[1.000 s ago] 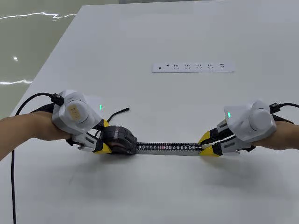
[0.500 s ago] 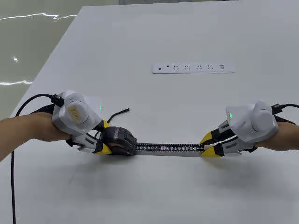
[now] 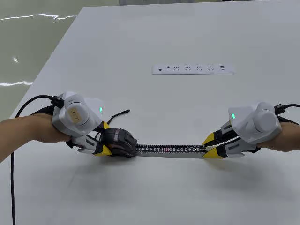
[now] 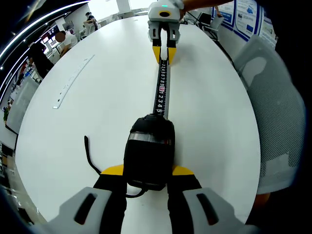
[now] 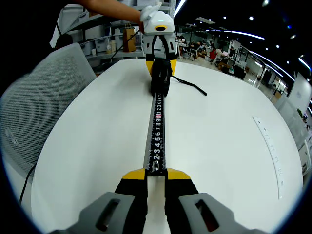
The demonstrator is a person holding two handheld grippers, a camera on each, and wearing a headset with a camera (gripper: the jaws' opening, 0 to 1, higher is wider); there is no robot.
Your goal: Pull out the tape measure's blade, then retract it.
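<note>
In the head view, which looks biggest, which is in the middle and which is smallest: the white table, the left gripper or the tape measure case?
1. Biggest: the table, by far.
2. Middle: the left gripper, bulkier than what it clamps.
3. Smallest: the tape measure case.
The gripper and case sit equally near the camera, so that comparison is fair.

table (image 3: pixel 140 42): plain white
tape measure case (image 3: pixel 119 141): black, with a black strap
blade (image 3: pixel 171 148): black-and-white numbered scale, one red mark
left gripper (image 3: pixel 107 138): pale grey body, black jaws tipped yellow, green light
right gripper (image 3: pixel 207 146): pale grey, black, yellow tips, green light
power strip (image 3: pixel 193 69), 12 o'clock of blade: white, dark sockets
cable (image 3: pixel 23 105), 9 o'clock: black
</note>
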